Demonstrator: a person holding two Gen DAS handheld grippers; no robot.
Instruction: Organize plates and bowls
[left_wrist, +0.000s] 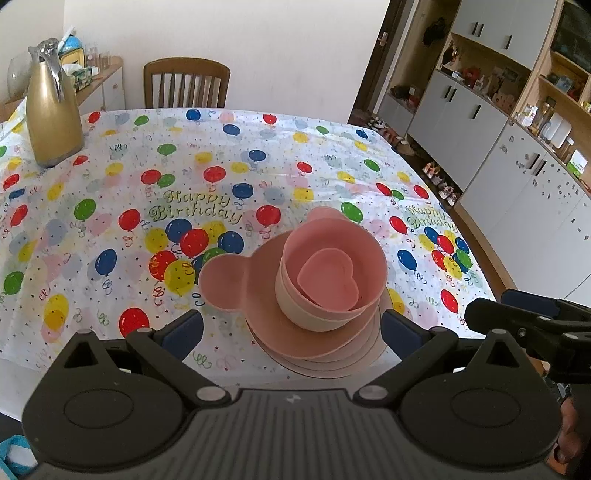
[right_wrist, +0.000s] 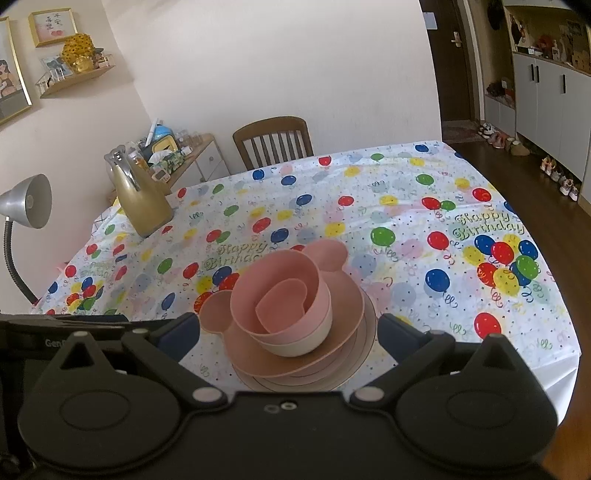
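Observation:
One pink stack sits near the table's front edge. At the bottom lie flat plates (left_wrist: 354, 360) (right_wrist: 360, 354), then a bear-eared plate (left_wrist: 221, 282) (right_wrist: 216, 312). On it stand nested round bowls (left_wrist: 332, 273) (right_wrist: 284, 295) with a small heart-shaped dish (left_wrist: 328, 280) (right_wrist: 284, 302) inside. My left gripper (left_wrist: 291, 328) is open, its blue-padded fingers either side of the stack's near edge and holding nothing. My right gripper (right_wrist: 288, 332) is open the same way. The right gripper (left_wrist: 532, 325) also shows at the right in the left wrist view.
A balloon-print "Happy Birthday" tablecloth (left_wrist: 207, 177) (right_wrist: 406, 229) covers the table. A gold thermos jug (left_wrist: 51, 107) (right_wrist: 138, 195) stands at the far left. A wooden chair (left_wrist: 186, 83) (right_wrist: 273, 142) is behind the table, cabinets (left_wrist: 480, 122) to the right, a desk lamp (right_wrist: 26, 203) at left.

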